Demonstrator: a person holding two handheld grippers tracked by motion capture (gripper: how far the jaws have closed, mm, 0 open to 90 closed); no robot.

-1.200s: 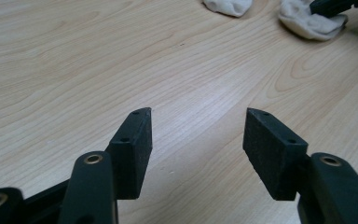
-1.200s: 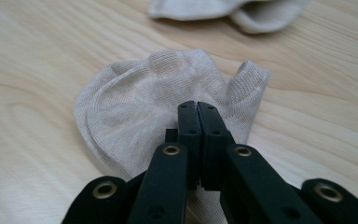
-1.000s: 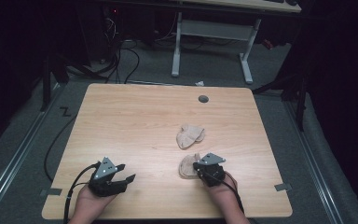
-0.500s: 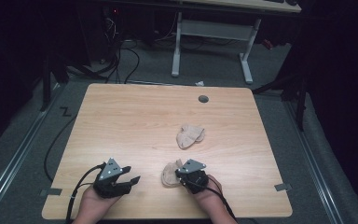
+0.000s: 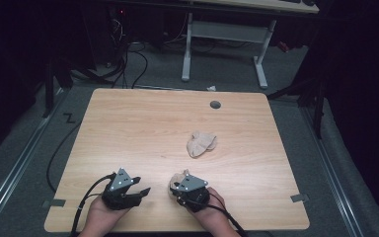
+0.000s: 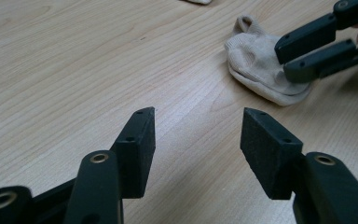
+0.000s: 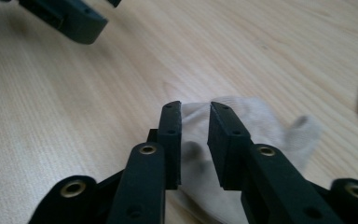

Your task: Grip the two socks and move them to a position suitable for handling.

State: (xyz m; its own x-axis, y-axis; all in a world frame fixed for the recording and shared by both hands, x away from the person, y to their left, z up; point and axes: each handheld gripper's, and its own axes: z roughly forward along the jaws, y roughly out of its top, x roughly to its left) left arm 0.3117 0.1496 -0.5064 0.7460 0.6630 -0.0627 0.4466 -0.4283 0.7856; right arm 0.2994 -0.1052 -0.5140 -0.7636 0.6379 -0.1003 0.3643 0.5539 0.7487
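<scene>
1. We see the right gripper (image 7: 195,109) with its jaws a narrow gap apart; they have just been opening. The near sock (image 7: 261,126) lies on the wood under and past their tips, and bare cloth shows through the gap, so the pads no longer pinch it.
2. From the left gripper view, the right gripper's two black fingers (image 6: 314,35) hang over the right end of that sock (image 6: 256,65), just above the cloth.
3. We find the left gripper (image 6: 196,122) with its jaws spread wide and bare wood between them; they hold nothing.
4. In the high view the right gripper (image 5: 176,183) sits close to the table's near edge, a little right of its middle, with the near sock (image 5: 177,177) bunched at its tips.
5. The left gripper (image 5: 140,190) lies just beside it to the left, also by the near edge, pointing toward the sock.
6. A second sock (image 5: 201,143) rests crumpled near the middle of the table (image 5: 128,133), well apart from both grippers.
7. A small dark round hole (image 5: 215,104) sits by the far edge.
</scene>
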